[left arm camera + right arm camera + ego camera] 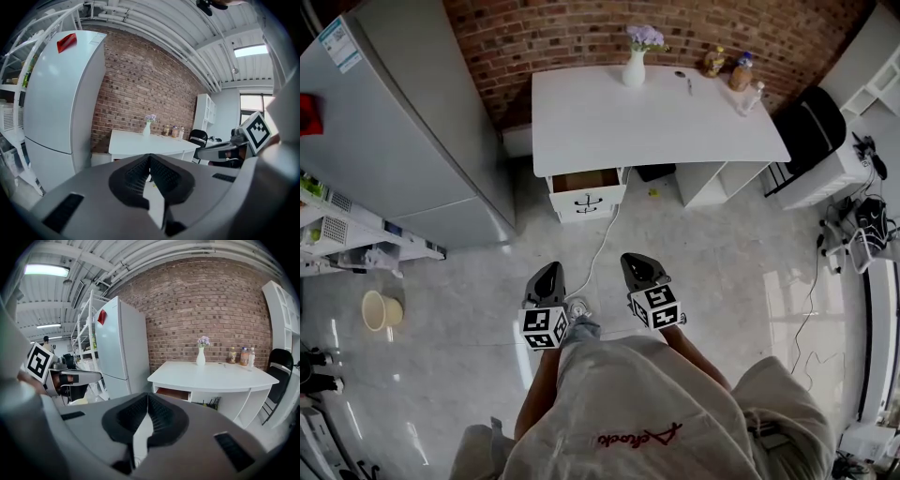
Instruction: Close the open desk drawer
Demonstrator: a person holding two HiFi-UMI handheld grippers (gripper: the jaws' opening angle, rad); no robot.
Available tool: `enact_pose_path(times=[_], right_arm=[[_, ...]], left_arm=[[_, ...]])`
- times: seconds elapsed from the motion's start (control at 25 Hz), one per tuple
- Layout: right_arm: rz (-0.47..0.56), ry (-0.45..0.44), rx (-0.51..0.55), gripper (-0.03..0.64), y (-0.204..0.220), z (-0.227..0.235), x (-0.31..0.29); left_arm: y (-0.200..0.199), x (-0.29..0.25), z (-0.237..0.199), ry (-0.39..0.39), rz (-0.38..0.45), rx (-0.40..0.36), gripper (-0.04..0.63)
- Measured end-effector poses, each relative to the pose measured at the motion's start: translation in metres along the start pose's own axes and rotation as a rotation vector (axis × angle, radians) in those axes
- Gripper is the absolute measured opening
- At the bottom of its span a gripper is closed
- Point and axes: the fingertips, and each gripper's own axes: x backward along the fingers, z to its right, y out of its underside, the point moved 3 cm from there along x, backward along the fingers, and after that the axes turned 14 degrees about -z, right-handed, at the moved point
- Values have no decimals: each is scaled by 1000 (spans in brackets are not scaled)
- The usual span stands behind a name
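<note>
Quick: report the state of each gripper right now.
Left gripper: closed, holding nothing.
Right gripper: closed, holding nothing.

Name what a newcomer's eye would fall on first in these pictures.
The white desk against the red brick wall stands out first, with the drawer at its left end in the head view pulled open and a vase of purple flowers at its back edge. A tall grey fridge stands left of it. Nearest the camera, the left tongs and right tongs are shut and empty, pointing toward the desk.
</note>
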Motion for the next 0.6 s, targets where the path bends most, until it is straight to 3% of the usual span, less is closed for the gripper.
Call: enact_pose_path(times=[0.4, 0.6], right_arm=[[-34, 13, 0, 18, -52, 3, -79], [-61, 12, -31, 18, -51, 23, -105]], left_arm=[[-20, -47, -71, 47, -52, 0, 12], [-20, -77, -86, 57, -104, -30, 12]])
